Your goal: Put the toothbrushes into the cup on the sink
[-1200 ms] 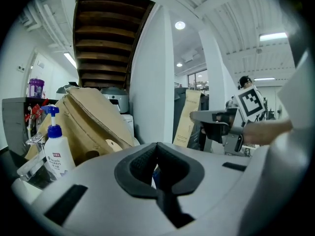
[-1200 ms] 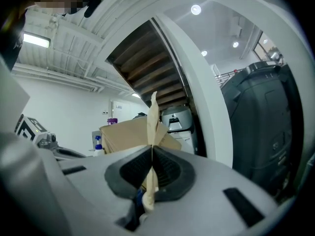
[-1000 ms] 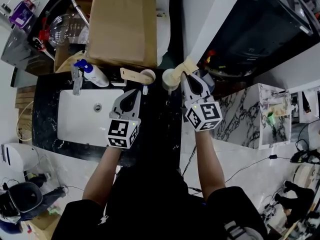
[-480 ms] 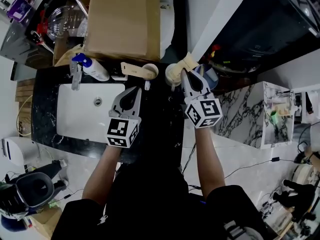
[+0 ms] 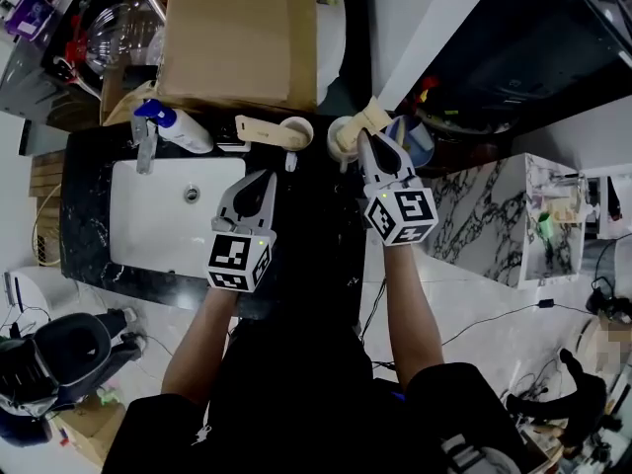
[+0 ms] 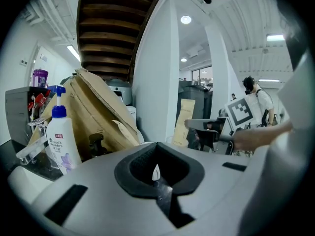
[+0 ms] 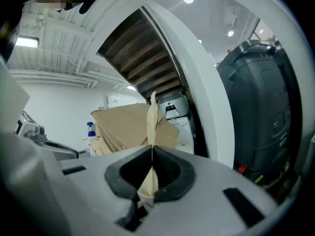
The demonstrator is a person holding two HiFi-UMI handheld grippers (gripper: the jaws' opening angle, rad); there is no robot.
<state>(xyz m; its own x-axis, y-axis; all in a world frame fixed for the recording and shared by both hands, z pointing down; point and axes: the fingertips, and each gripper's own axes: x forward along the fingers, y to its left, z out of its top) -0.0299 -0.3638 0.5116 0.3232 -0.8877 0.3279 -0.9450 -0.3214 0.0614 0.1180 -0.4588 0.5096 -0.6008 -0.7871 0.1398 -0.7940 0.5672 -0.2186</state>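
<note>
Lowered slightly toward cup (image 5: 339, 138): my right tongs (image 5: 365, 146), clamped on paper-wrapped toothbrush (image 7: 152, 114). Left tongs (image 5: 264, 180) closed. Insertion step; next I sink packet in, release.

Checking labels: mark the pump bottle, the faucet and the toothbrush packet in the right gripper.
pump bottle (image 6: 61, 141), left gripper view, white body.
faucet (image 5: 144, 154), head view, metal body.
toothbrush packet (image 7: 152, 122), right gripper view, the strip above the jaws.
</note>
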